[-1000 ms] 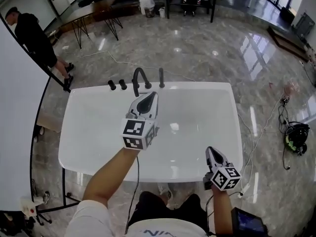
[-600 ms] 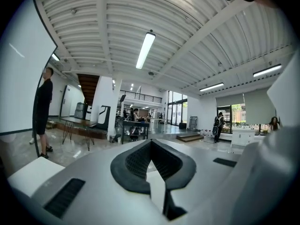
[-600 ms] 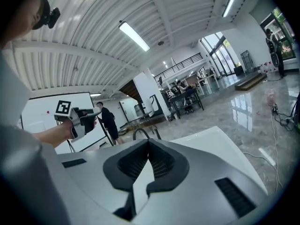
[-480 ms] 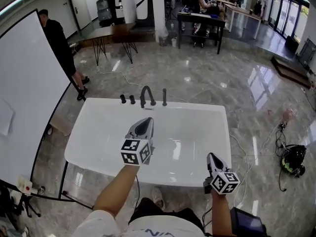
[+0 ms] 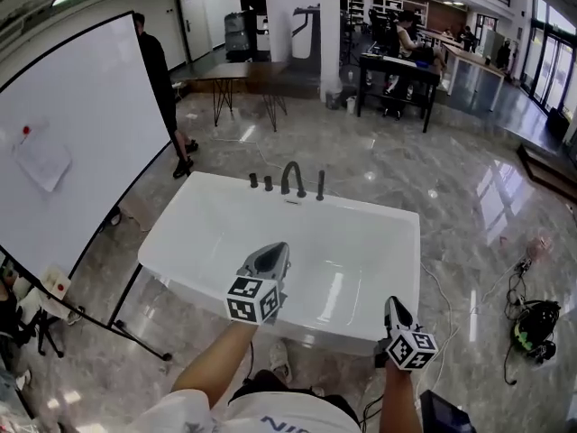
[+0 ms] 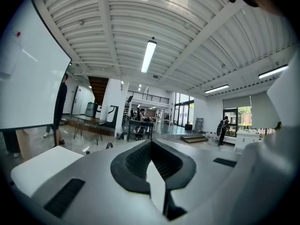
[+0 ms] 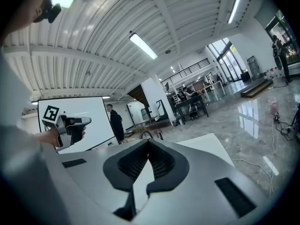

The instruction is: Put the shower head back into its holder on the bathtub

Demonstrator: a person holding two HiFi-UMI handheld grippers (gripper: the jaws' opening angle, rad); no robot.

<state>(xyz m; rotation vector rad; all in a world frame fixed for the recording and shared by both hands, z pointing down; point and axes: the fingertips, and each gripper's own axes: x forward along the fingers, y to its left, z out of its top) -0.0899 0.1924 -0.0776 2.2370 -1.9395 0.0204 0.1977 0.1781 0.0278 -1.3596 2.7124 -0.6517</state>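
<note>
White bathtub (image 5: 171,242), black faucet (image 5: 292,178) on far rim, whiteboard (image 5: 81,133) alongside, left gripper (image 5: 277,250) and right gripper (image 5: 392,303) both pressed together, empty.

The person wears a white short-sleeved T-shirt (image 5: 325,415) with dark print on the chest, cut off at six o'clock, over dark bottoms (image 5: 288,388). The grey wedge-shaped plastic left gripper (image 5: 275,251) and its twin, the right gripper (image 5: 393,303), have black ribbed pads (image 6: 133,162) lining their jaws. A cube of black-and-white square markers (image 5: 251,299) caps each one's six o'clock end. A thin black cable (image 5: 251,354) hangs under the left one.
</note>
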